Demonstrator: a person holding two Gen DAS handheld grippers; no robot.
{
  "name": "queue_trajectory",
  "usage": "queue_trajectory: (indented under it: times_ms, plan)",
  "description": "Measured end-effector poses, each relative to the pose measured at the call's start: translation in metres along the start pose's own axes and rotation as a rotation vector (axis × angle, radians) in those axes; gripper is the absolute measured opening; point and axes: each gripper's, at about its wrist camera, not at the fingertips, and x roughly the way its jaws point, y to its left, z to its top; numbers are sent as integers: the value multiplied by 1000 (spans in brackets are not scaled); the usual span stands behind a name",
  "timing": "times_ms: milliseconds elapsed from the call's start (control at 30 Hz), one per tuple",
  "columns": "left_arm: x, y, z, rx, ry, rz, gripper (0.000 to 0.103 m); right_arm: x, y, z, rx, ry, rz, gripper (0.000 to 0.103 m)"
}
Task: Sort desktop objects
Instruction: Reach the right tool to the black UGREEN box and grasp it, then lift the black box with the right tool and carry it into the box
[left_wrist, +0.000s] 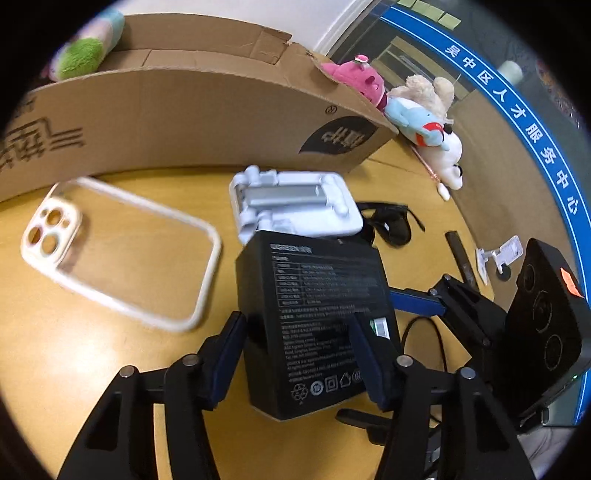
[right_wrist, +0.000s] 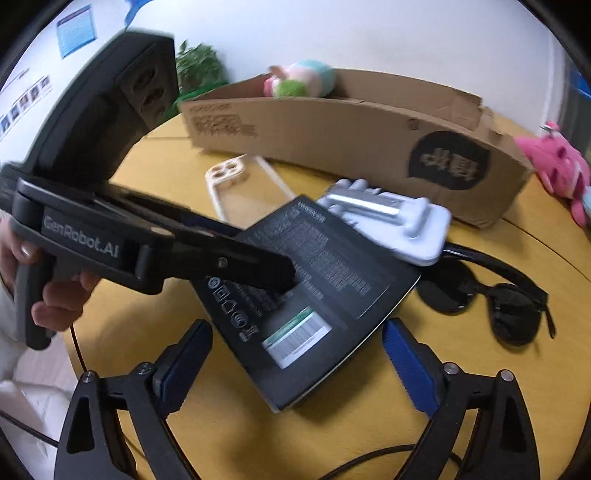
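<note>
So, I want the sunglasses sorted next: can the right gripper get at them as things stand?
Probably yes. The right gripper is open and holds nothing, and the sunglasses lie bare on the table beside the black box, with nothing on top of their lenses.

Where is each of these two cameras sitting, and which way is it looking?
Left wrist: sits on the left gripper, looking down along its fingers at the black box between them; the right gripper shows at the right.
Right wrist: sits on the right gripper, looking down at the same black box; the left gripper and the hand holding it show at the left.
Shared: the box, phone case, white stand, sunglasses, cardboard box.
</note>
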Motion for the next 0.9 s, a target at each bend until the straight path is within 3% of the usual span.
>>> queue_trajectory:
  times_ms: [133, 233, 367, 567, 700, 900]
  plan:
    - [-15, 8, -17, -23, 15, 13, 57, -12, 7, -14, -36, -37, 120, 94]
    - [-17, 15, -14, -58, -14, 33, 59, -8, -1, -16, -14, -29, 94, 94]
    - [-4, 18, -9, -106, 8, -43, 60, 12, 2, -8, -51, -3, 77, 93]
    - [-12, -4, -16, -29, -35, 41, 57, 10, 9, -5, -61, -19, 15, 88]
    - [-39, -16, -10, 6, -109, 36, 57, -15, 17, 3, -85, -68, -19, 86]
    - [-115, -45, 30, 126, -322, 63, 57, -75, 30, 54, -158, -252, -103, 86]
